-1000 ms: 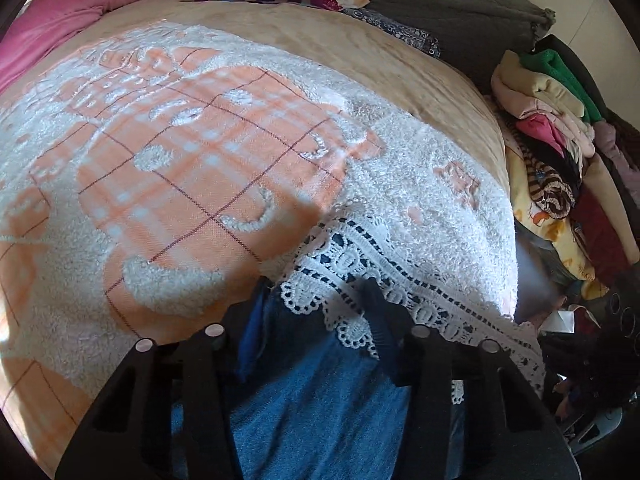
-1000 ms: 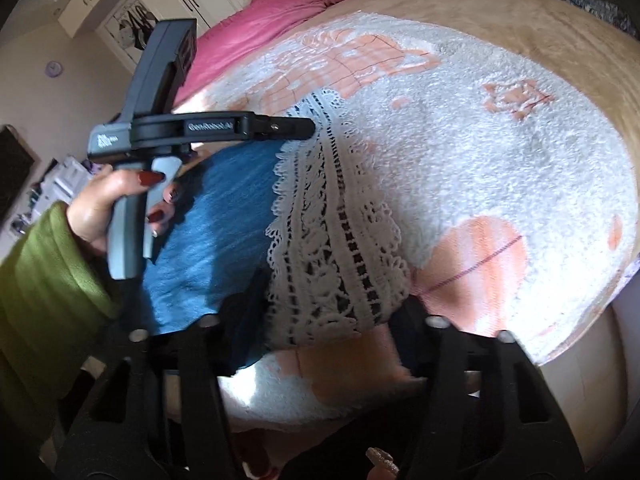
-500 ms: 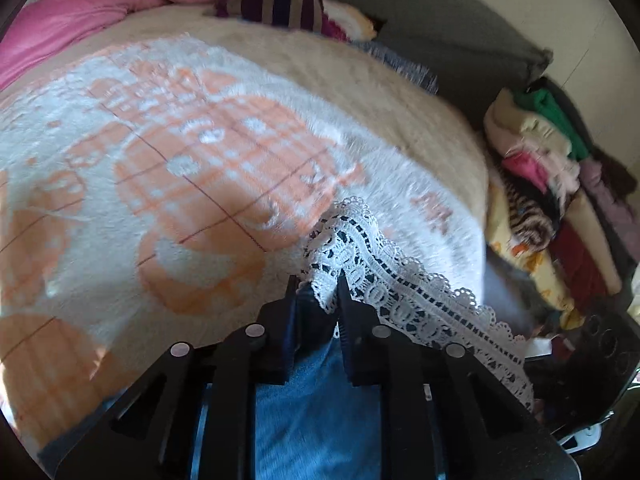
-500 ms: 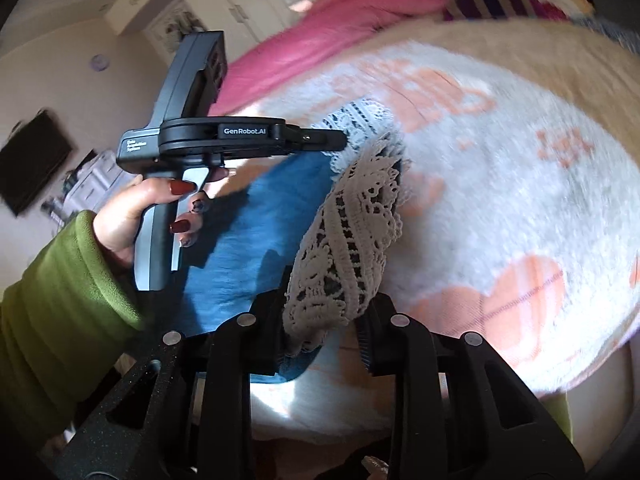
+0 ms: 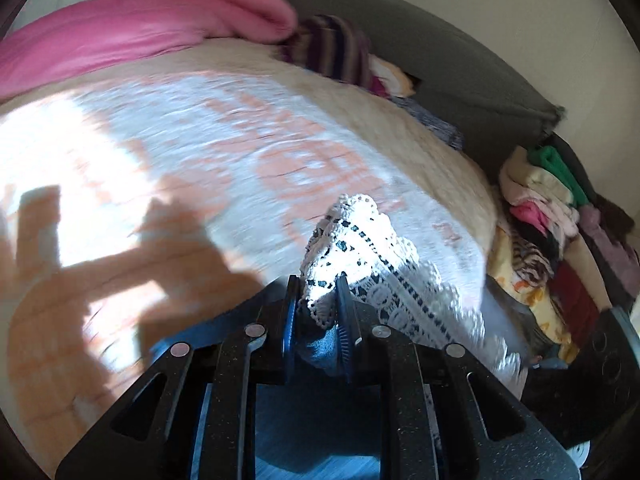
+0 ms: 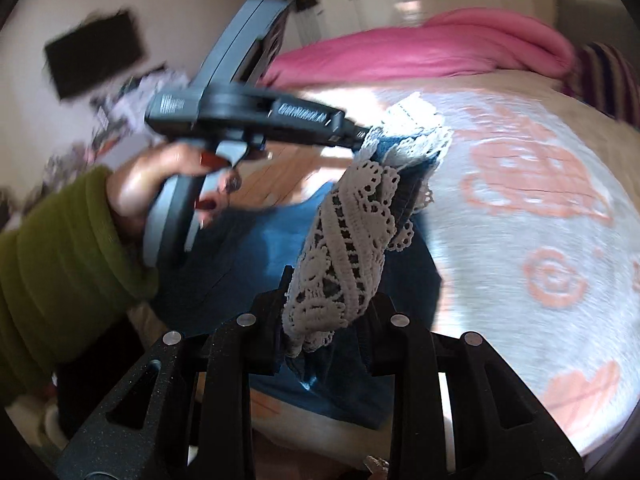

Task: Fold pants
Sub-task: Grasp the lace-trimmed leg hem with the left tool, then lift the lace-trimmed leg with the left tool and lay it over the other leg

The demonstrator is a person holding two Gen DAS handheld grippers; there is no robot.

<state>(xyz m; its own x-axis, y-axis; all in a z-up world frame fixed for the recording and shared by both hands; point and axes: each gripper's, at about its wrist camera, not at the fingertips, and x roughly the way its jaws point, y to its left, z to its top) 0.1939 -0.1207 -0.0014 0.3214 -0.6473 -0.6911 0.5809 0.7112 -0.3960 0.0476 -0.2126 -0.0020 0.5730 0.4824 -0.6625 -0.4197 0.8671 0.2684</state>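
The pants are blue denim (image 6: 256,248) with a wide white lace hem (image 6: 344,248). My left gripper (image 5: 318,304) is shut on one end of the lace hem (image 5: 360,248) and holds it above the bed. My right gripper (image 6: 326,316) is shut on the other end of the hem. The hem stretches between the two grippers, lifted off the blanket, and the denim hangs below. The left gripper also shows in the right wrist view (image 6: 360,138), held by a hand in a green sleeve.
The bed carries a white and orange fleece blanket (image 5: 200,152). A pink duvet (image 5: 140,36) and a striped pillow (image 5: 336,48) lie at the head. A pile of folded clothes (image 5: 552,216) stands at the right of the bed.
Both grippers closed on the lace hem, then lifted it off the blanket. The hem, flat a second ago, now hangs bunched between them. Both views have swung upward.
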